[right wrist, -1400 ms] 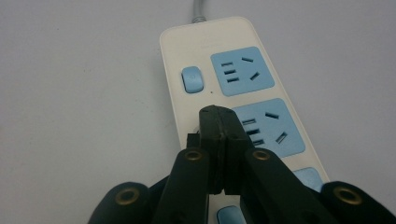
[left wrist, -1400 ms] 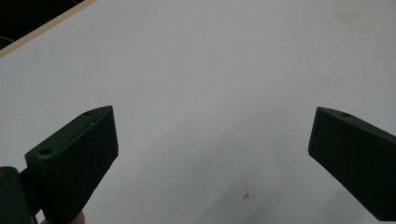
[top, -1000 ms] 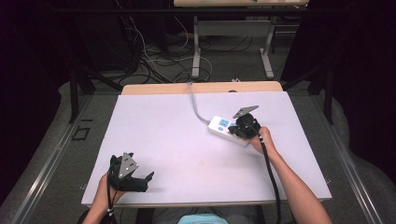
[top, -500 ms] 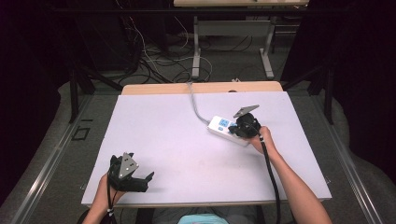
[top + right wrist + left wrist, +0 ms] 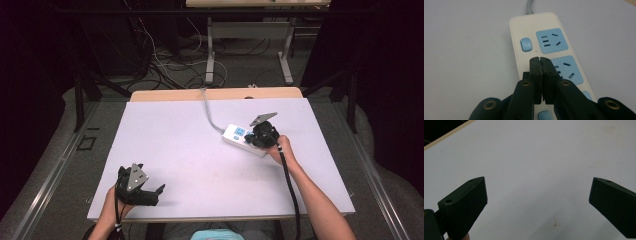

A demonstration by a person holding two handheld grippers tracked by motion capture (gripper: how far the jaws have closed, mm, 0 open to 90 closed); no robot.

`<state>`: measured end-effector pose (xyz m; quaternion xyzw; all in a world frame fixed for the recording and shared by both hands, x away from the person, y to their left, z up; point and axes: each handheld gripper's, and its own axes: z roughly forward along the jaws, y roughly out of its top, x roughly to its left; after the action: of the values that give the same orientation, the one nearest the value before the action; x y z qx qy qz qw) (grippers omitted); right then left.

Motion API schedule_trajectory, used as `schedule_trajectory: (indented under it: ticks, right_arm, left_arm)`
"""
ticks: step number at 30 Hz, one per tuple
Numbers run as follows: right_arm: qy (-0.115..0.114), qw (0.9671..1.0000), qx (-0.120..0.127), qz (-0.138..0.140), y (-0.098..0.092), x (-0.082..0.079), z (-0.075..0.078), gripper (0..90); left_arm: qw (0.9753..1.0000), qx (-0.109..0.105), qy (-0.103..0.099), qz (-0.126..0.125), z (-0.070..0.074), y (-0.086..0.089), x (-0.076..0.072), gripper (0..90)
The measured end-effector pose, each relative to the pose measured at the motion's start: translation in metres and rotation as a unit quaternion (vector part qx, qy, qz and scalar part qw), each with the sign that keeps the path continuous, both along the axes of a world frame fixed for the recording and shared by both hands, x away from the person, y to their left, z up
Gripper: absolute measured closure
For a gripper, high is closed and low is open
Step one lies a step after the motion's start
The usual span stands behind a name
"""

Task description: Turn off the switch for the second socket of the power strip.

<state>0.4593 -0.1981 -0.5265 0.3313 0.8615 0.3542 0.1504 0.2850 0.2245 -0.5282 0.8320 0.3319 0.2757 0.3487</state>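
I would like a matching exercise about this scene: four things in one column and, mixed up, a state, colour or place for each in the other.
Things:
1. left gripper
2. right gripper
3. power strip switch
4. grey cable

States, colours or places:
A. fingers closed together, above the power strip
B. light blue
C. fingers wide apart, over bare table
D. runs from the strip toward the far table edge

Pairs: 1-C, 2-A, 3-B, 4-D
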Motion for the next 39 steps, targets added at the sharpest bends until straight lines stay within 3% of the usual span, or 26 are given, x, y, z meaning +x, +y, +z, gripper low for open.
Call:
schedule_trajectory:
  ticks: [7,10,12,14,18,21,22,23,29,39]
  right_arm:
    - [-0.019,0.9998,0.009,-0.001,-0.005,-0.001,0.007,87.3]
    - [-0.021,0.9996,0.017,-0.001,-0.005,-0.001,0.009,81.6]
    - [-0.016,0.9997,0.019,0.004,-0.005,-0.001,0.011,71.9]
    - [-0.001,0.9996,0.027,0.007,-0.005,-0.002,0.012,53.9]
    - [0.006,0.9991,0.043,0.004,-0.007,-0.002,0.014,28.5]
    - [0.003,0.9992,0.04,0.008,-0.009,-0.002,0.016,16.8]
    - [0.014,0.9993,0.034,0.011,-0.009,-0.003,0.017,15.3]
    - [0.007,0.9988,0.047,0.012,-0.009,-0.003,0.016,14.1]
    - [0.017,0.9986,0.049,0.013,-0.011,-0.004,0.018,0.0]
    - [0.013,0.9981,0.056,0.024,-0.012,-0.005,0.019,0.0]
  left_arm:
    - [1.0,0.0,0.0,-0.001,0.0,0.0,0.0,1.7]
    - [1.0,0.0,0.001,-0.001,0.0,0.0,0.0,1.7]
    - [1.0,0.001,0.004,-0.002,0.0,0.0,0.0,1.7]
    - [1.0,0.002,0.005,-0.003,0.001,0.0,0.0,1.7]
    - [1.0,0.002,0.005,-0.003,0.001,0.0,0.0,1.7]
    - [1.0,0.002,0.006,-0.004,0.001,0.001,-0.001,1.7]
    - [1.0,0.002,0.005,-0.001,0.001,0.001,-0.001,1.7]
    - [1.0,0.003,0.005,-0.001,0.001,0.001,-0.001,1.7]
    - [1.0,0.0,0.005,-0.003,0.001,0.001,-0.001,1.7]
    - [1.0,0.002,0.004,-0.002,0.001,0.001,-0.002,1.7]
